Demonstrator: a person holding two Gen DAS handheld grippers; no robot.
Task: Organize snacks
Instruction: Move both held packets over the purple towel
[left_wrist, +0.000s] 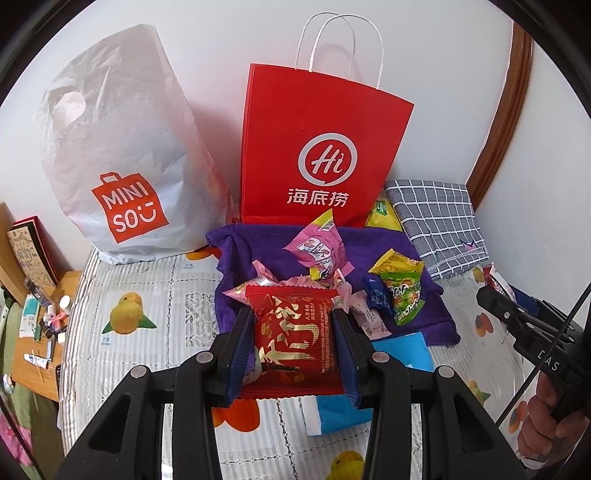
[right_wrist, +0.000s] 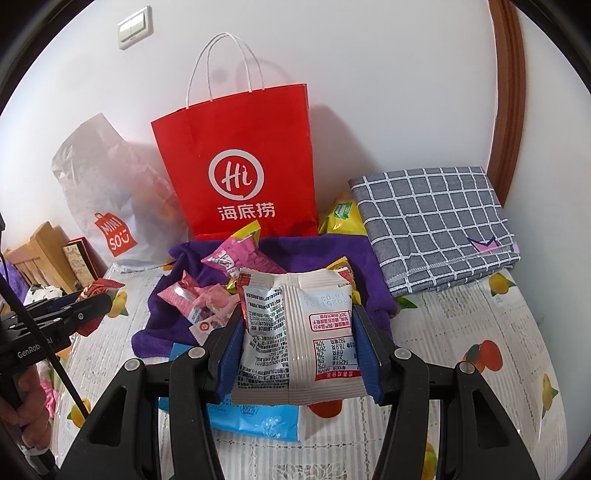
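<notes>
My left gripper (left_wrist: 293, 314) is shut on a red snack packet with gold lettering (left_wrist: 293, 332), held above the table; it also shows at the left of the right wrist view (right_wrist: 99, 291). My right gripper (right_wrist: 297, 317) is shut on a white snack packet with its printed back facing me (right_wrist: 295, 332). Several loose snacks lie on a purple towel (left_wrist: 406, 251): a pink packet (left_wrist: 319, 251), a green packet (left_wrist: 402, 295), small pink sweets (right_wrist: 199, 299). A red paper bag (left_wrist: 317, 147) and a white MINISO bag (left_wrist: 118, 155) stand behind, against the wall.
A folded grey checked cloth (right_wrist: 436, 221) lies at the right, with a yellow packet (right_wrist: 343, 216) beside it. A blue-and-white pack (right_wrist: 255, 421) lies under my grippers on the fruit-print tablecloth (left_wrist: 129, 332). A wooden shelf with small items (left_wrist: 40, 321) is at the left.
</notes>
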